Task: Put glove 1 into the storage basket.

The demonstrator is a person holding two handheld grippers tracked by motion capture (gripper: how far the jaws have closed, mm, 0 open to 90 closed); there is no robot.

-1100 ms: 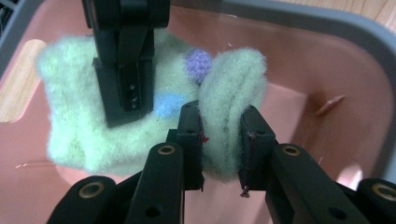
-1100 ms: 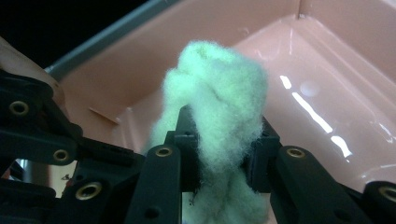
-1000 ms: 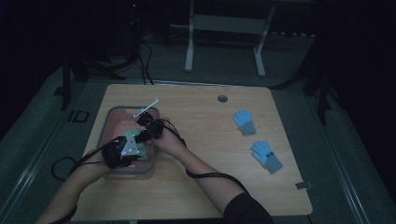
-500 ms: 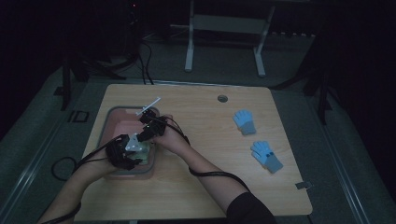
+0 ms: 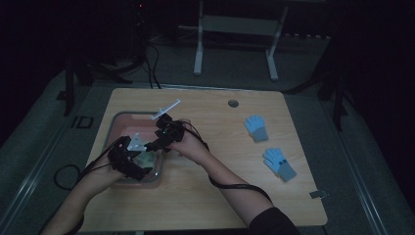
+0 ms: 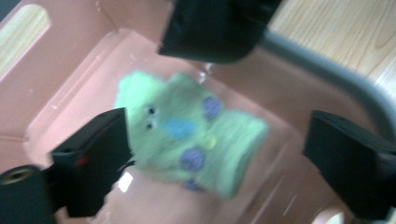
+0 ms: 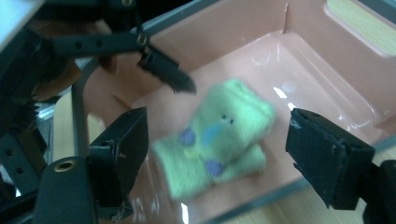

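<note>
The green glove (image 6: 189, 140), folded and dotted with purple and blue patches, lay on the floor of the pink tub (image 6: 60, 79), loose and blurred in both gripper views. In the left gripper view it sat between the two spread jaws of the left gripper (image 6: 224, 158), closer to the jaw at the left of that picture, with neither pad pressing on it. In the right gripper view the same glove (image 7: 219, 140) lay between the wide-set jaws of the right gripper (image 7: 217, 163), clear of both pads, inside the tub (image 7: 327, 70). From above, both grippers hung over the tub (image 5: 120, 120) at the table's left side, the left gripper (image 5: 129, 159) low at its near edge and the right gripper (image 5: 159, 139) just beyond it.

Both sets of jaws had just been opening, and nothing was pinched between them. A second before, the two grippers had been bunched closer together over the tub; the right one had since lifted a little and drawn away. Two blue gloves (image 5: 256, 127) lay well apart on the wooden table (image 5: 210, 196), unchanged.
</note>
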